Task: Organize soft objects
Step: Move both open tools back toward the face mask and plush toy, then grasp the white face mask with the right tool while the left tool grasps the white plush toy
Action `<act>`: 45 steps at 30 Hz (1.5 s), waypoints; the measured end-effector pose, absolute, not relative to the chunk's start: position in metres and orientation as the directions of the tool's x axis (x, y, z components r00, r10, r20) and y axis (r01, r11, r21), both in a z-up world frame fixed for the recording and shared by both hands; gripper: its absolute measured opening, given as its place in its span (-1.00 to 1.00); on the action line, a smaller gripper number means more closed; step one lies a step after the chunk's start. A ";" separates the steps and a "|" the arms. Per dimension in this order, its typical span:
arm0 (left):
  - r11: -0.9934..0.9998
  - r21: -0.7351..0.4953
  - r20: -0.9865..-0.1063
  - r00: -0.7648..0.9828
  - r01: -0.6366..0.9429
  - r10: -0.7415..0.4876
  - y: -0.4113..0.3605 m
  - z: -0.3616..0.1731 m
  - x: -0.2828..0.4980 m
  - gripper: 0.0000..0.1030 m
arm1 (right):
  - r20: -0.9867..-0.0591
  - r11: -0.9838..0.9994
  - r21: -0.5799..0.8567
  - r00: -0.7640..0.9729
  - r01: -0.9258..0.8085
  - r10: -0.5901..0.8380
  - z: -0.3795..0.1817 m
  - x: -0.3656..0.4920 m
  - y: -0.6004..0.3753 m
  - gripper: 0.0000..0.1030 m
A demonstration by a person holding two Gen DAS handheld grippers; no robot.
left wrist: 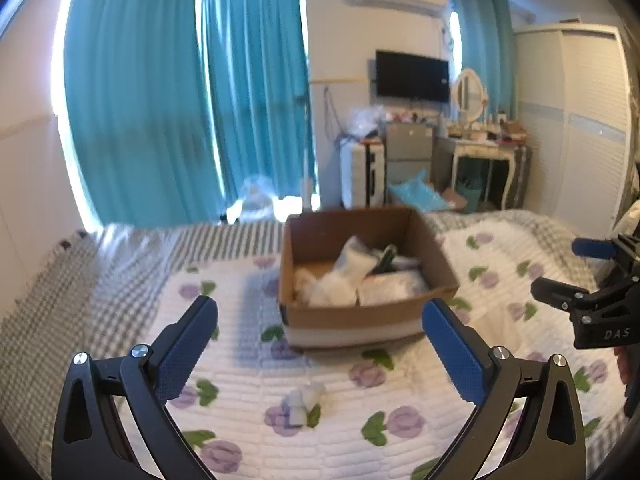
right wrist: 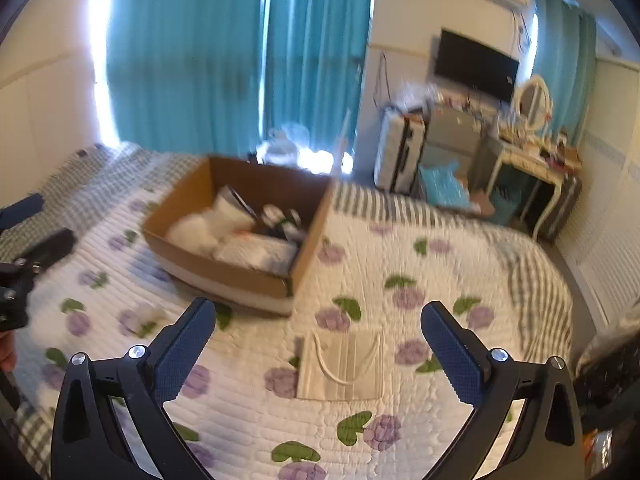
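1. On the bed's flowered quilt (right wrist: 460, 264) lie the two soft things you have yet to put away: a flat, pleated face mask (right wrist: 340, 368) with looped ear cords, and a small white crumpled bundle (left wrist: 304, 400), blurred enough that you cannot tell what it is.
2. Your right hand-held gripper (right wrist: 318, 354) stands with its jaws spread wide and nothing in them; the mask lies on the quilt between and just beyond the fingers, untouched.
3. Your left hand-held gripper (left wrist: 320, 348) is likewise wide open and empty, with the white bundle ahead of it, between the fingers and below them.
4. Further back sits the open cardboard box (left wrist: 444, 264), already holding several white soft packets and a dark item; it looks like the place for the rest.
5. Expect the mask to be very light and limp: it should fold or droop when lifted. Take it by pinching across the pleated body near one short edge, not by the cords, which are thin and may slip out of the pads.
6. The bundle looks light and squashy too; close across its thickest part.
7. Mind the quilt: it is soft and ridged, so a low pinch could gather bedding along with the item.
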State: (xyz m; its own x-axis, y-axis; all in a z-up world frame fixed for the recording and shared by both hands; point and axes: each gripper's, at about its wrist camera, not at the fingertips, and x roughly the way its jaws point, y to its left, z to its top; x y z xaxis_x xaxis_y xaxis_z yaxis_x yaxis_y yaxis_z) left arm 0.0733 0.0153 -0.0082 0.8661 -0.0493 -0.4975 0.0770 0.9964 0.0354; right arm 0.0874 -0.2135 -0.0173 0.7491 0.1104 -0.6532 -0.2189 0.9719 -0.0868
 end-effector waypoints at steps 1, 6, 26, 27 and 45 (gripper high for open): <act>0.997 0.035 -0.515 0.856 0.072 -0.043 0.018 -0.019 0.079 1.00 | -0.667 0.974 -0.079 0.738 -0.213 0.107 -0.027 0.093 -0.217 1.00; 0.998 0.054 -0.571 0.821 0.032 0.005 0.023 -0.061 0.100 1.00 | -0.723 0.986 -0.057 0.688 -0.159 0.070 -0.077 0.126 -0.231 1.00; 0.996 0.079 -0.750 0.661 0.035 0.036 0.023 -0.163 0.116 1.00 | -0.849 0.986 -0.048 0.526 -0.159 0.043 -0.180 0.158 -0.233 1.00; 0.997 0.070 -0.757 0.653 0.031 0.033 0.024 -0.165 0.117 1.00 | -0.852 0.984 -0.044 0.521 -0.172 0.053 -0.182 0.158 -0.231 1.00; 0.996 -0.085 -0.785 0.613 0.037 -0.090 0.038 -0.172 0.120 -0.35 | -0.857 0.971 -0.032 0.507 -0.237 0.096 -0.190 0.147 -0.217 -0.13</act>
State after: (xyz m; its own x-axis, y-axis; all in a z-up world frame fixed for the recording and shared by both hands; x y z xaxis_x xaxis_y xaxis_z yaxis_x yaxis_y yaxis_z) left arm 0.1198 0.0381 -0.1721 0.6129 -0.0900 -0.7850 0.0372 0.9957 -0.0851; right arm 0.1471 -0.2174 -0.1896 0.5067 0.0955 -0.8568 -0.2373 0.9709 -0.0321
